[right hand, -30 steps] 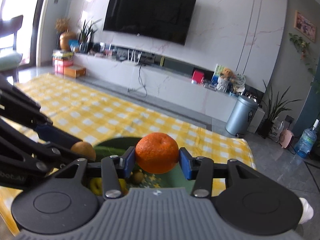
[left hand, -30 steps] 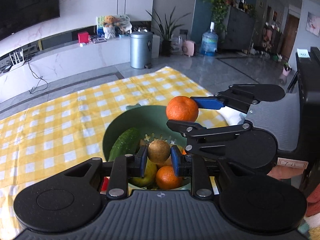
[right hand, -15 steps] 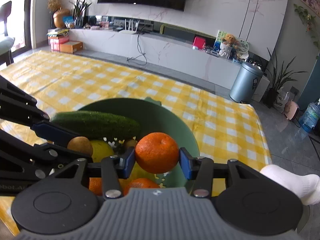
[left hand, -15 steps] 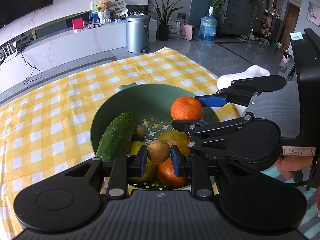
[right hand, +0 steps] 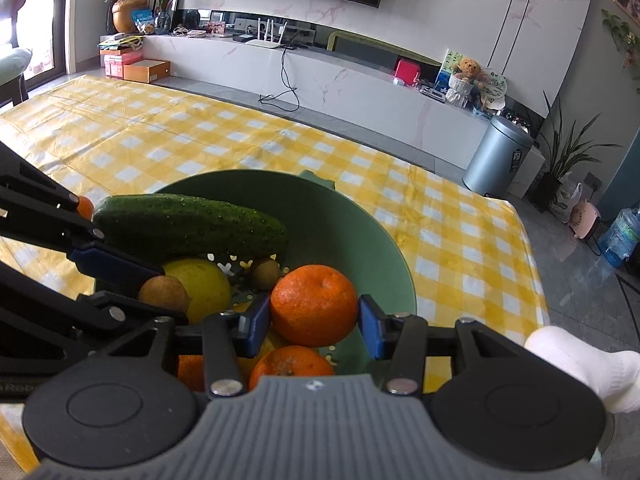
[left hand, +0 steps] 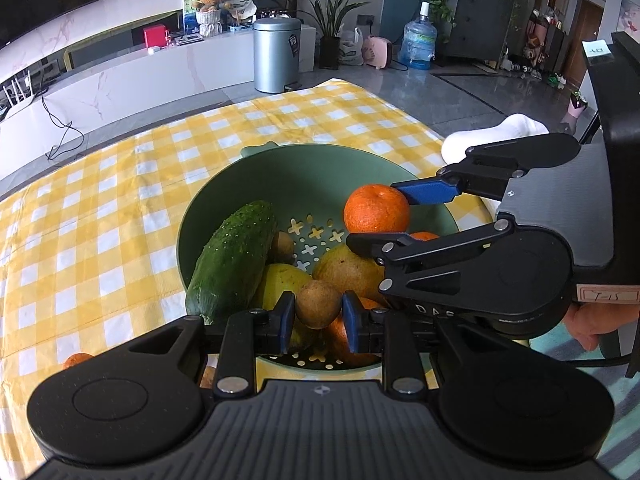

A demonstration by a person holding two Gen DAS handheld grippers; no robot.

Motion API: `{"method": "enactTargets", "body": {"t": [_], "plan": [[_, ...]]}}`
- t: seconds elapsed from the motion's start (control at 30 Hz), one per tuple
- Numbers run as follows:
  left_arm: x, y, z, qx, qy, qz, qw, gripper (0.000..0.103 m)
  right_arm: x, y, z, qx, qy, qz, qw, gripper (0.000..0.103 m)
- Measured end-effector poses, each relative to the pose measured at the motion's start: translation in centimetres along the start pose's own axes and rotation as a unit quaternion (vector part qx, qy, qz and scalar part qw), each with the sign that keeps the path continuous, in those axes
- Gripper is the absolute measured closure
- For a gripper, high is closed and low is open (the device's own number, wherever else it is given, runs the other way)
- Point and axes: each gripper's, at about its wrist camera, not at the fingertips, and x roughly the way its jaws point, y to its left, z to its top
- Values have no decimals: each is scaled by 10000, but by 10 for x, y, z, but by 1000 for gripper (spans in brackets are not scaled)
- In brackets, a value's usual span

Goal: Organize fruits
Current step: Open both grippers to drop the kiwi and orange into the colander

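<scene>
A green colander bowl (left hand: pixel 224 208) (right hand: pixel 360 220) sits on the yellow checked cloth, holding a cucumber (left hand: pixel 234 256) (right hand: pixel 188 228), a yellow fruit (left hand: pixel 282 284) (right hand: pixel 202 284), a pear-like fruit (left hand: pixel 344 268), a small brown fruit (right hand: pixel 265 274) and oranges (right hand: pixel 290 364). My left gripper (left hand: pixel 318 316) is shut on a small brown kiwi-like fruit (left hand: pixel 318 308) (right hand: pixel 164 294) just above the bowl's near side. My right gripper (right hand: pixel 314 320) (left hand: pixel 380 216) is shut on an orange (right hand: pixel 314 304) (left hand: pixel 376 210) over the bowl's right side.
The checked cloth (left hand: pixel 100 208) spreads left and behind the bowl. One orange (left hand: pixel 76 360) lies on the cloth outside the bowl at the left. A person's white sock (right hand: pixel 580 364) is beyond the table's right edge. A metal bin (left hand: pixel 276 54) stands on the floor behind.
Both grippers have sunk toward the bowl with their fruits still held, and the views have tilted down so more of the bowl's inside shows.
</scene>
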Motion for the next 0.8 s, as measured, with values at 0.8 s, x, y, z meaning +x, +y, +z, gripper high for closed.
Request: {"method": "enactTargets", "body": {"t": [0.8], "plan": [[-22, -1, 0, -101, -226, 149, 9996, 51, -20, -2, 3, 97, -471, -219, 9986, 51]]}}
